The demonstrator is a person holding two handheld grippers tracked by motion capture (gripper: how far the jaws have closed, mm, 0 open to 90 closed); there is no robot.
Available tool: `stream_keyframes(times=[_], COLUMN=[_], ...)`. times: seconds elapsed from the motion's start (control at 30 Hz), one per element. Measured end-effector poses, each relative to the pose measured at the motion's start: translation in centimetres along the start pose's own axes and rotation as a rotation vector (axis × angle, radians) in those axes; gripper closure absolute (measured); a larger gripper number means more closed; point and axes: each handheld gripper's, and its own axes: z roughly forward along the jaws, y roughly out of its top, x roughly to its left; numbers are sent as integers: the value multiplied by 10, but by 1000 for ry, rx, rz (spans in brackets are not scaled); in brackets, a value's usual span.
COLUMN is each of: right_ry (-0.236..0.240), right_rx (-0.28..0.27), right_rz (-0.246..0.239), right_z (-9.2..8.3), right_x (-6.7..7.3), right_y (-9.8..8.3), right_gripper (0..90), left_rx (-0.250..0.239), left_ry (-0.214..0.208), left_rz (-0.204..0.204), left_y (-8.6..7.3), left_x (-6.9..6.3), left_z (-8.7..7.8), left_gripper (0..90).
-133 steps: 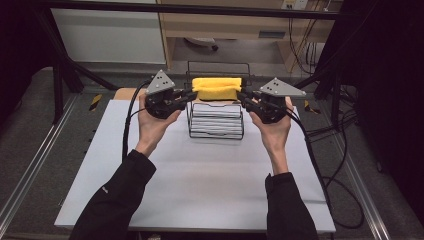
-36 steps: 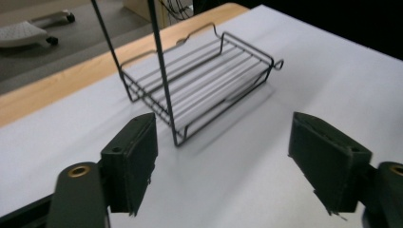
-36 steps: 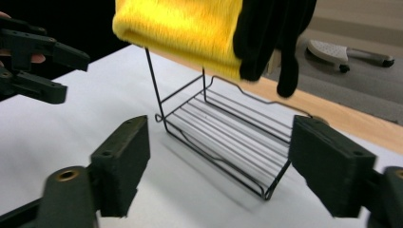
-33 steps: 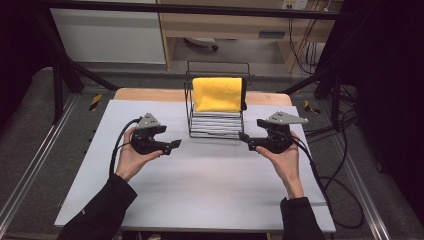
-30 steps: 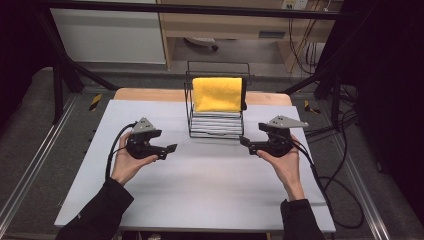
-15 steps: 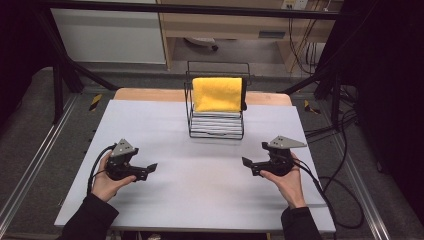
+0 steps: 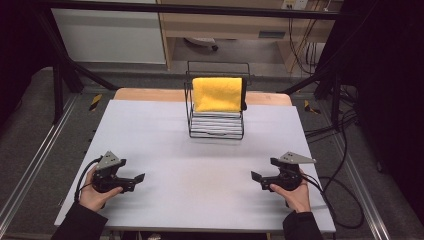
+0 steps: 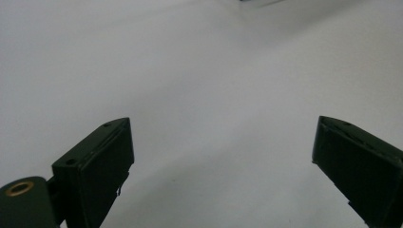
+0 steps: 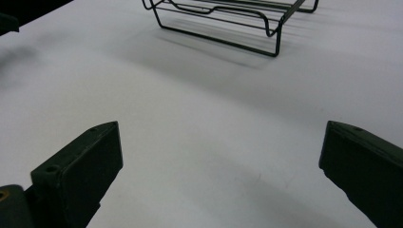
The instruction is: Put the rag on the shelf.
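Both hands hold their tools low and wide apart, left tool (image 7: 136, 178) and right tool (image 7: 257, 177) gaping empty.

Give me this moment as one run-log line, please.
left gripper: open, empty | right gripper: open, empty | yellow cloth: draped on wire rack | table: near edge, both grippers

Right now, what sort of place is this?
Probably a lab recording bench: a white table inside a metal frame, loose cables on the floor, and cabled tongs in each hand.
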Motion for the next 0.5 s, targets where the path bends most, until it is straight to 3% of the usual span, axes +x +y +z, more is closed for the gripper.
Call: stream_keyframes(times=[0.2,0.5], right_ry=[-4,3], right_rx=[3,33], right_rz=[-3,-48], right_z=[-4,-5], right_x=[-3,-5], right_y=[-11,-20], right_gripper=[7,6], left_rx=[-7,-4], left_ry=[-8,-18], left_rz=[10,15], left_y=[-8,-13], left_x=[2,2], left_z=[-3,-3], left_gripper=[64,61])
